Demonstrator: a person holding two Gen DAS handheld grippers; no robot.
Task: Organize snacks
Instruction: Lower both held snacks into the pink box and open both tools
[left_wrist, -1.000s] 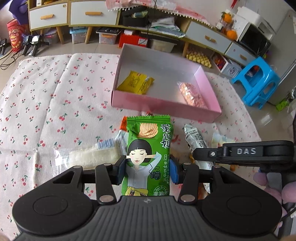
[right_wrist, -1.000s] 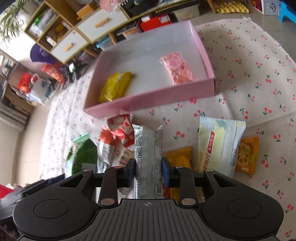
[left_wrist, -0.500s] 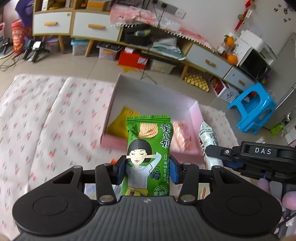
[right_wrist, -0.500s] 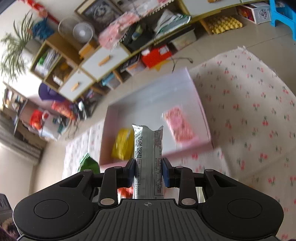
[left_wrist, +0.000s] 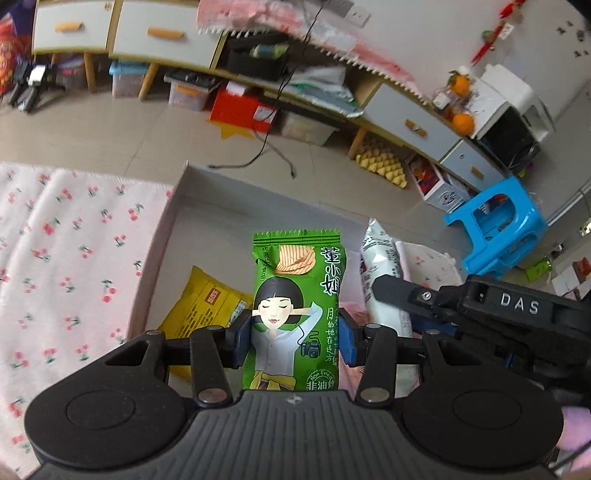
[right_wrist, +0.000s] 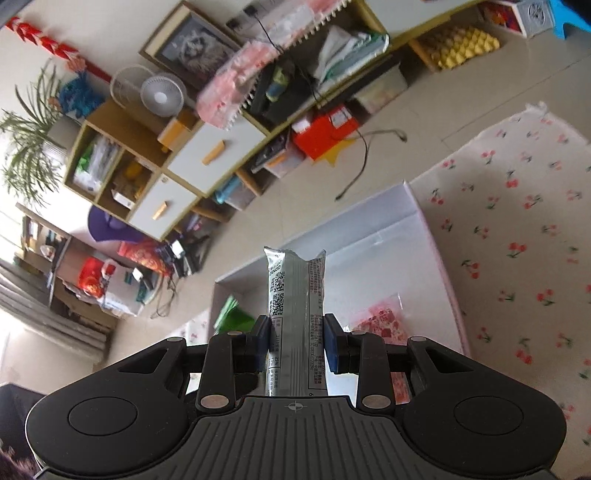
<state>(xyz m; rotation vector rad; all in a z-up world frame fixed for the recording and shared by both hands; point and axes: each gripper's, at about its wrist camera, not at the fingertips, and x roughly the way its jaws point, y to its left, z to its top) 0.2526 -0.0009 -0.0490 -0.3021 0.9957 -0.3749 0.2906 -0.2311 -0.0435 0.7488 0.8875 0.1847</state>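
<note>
Two grippers hold our snacks above the pink box: our left gripper pinches a green chip packet, our right gripper pinches a silver wrapped bar. Inside the box lie a yellow packet and a pink packet.

The right gripper clamps an upright silver snack packet between its blue pads, above a shallow pink box. Inside the box lies a pink snack bag. A green packet shows at left. A cherry-print cloth lies beside the box.
</note>
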